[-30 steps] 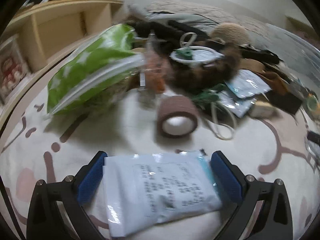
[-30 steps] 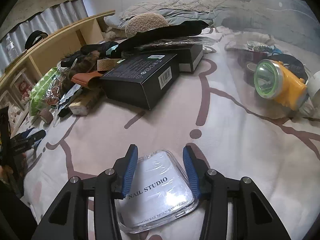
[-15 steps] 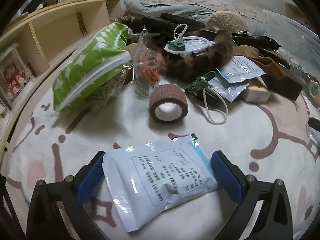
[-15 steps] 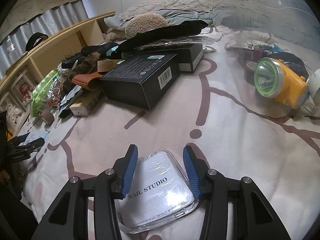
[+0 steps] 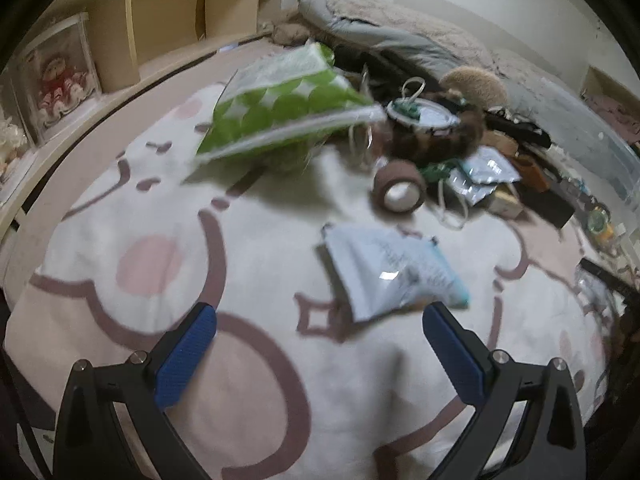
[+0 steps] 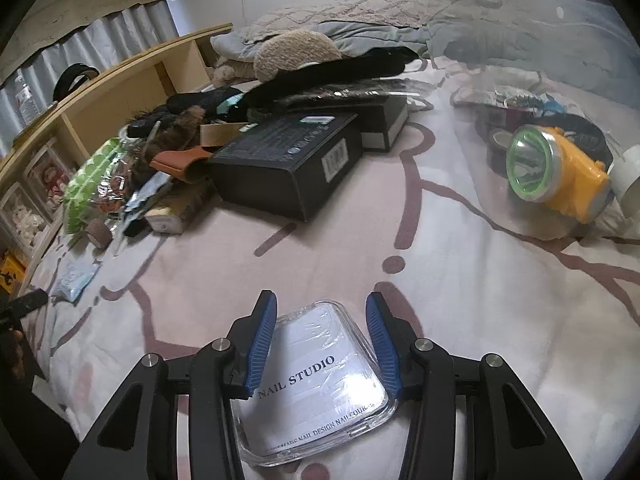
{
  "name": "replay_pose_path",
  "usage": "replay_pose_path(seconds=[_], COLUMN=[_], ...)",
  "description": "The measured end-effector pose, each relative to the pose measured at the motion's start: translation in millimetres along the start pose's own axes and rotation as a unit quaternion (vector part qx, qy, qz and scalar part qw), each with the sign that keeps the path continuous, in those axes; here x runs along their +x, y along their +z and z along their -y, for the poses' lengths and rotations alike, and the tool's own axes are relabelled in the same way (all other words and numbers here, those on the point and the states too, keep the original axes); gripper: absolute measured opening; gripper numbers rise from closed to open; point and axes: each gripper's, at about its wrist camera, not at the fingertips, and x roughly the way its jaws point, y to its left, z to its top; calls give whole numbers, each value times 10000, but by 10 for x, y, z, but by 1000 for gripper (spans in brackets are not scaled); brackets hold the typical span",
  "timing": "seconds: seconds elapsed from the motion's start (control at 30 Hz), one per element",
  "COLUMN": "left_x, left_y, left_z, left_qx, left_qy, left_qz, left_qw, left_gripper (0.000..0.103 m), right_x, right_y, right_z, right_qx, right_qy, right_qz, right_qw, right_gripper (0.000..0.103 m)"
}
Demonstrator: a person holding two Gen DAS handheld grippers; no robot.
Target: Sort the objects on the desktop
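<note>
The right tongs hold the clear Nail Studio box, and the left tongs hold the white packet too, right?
Not quite. The left wrist view shows the left tongs open and empty; the white packet lies on the blanket. The right tongs do hold the clear Nail Studio box.

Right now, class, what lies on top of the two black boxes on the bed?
A long black strap and a clear packet lie across the far box; the near box has a bare lid. Whatever lies beneath the strap is hidden.

Bare blanket (image 6: 460, 300) ahead; black box (image 6: 288, 168) left, flashlight (image 6: 556, 172) right block.
</note>
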Motion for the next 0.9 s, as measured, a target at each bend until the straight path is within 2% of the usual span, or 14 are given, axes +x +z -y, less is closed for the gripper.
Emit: replay_pose_path(seconds=[0.07, 0.13, 0.23, 0.4, 0.57, 0.63, 0.8, 0.9], left_x=[41, 90, 142, 209, 181, 148, 62, 67], left_y=[-52, -62, -8, 112, 102, 79, 95, 163], left_z=[15, 27, 8, -141, -166, -166, -153, -68], left_qx=[59, 65, -34, -447, -469, -446, -521, -371], left_qy=[162, 312, 507, 736, 616, 445, -255, -425], left_qz=[-50, -71, -33, 17, 46, 104, 283, 352], left_qw=[9998, 9995, 9987, 9963, 9970, 9980, 9979, 9978], left_gripper=[103, 103, 103, 103, 103, 103, 103, 103], right_x=[-116, -245, -424, -474, -394, -330, -213, -293], right_y=[13, 28, 61, -43, -142, -147, -141, -124], right_z=[16, 56, 206, 292, 314, 284, 149, 134], right_qx=[113, 228, 481, 371, 201, 117, -177, -192], right_qy=[123, 39, -421, -1199, -1413, -1332, -1152, -1095], right_qz=[109, 280, 363, 90, -198, -293, -406, -273], right_qw=[9998, 9993, 9973, 9921, 9896, 9906, 9924, 9934], right_gripper=[47, 47, 47, 47, 47, 47, 47, 47])
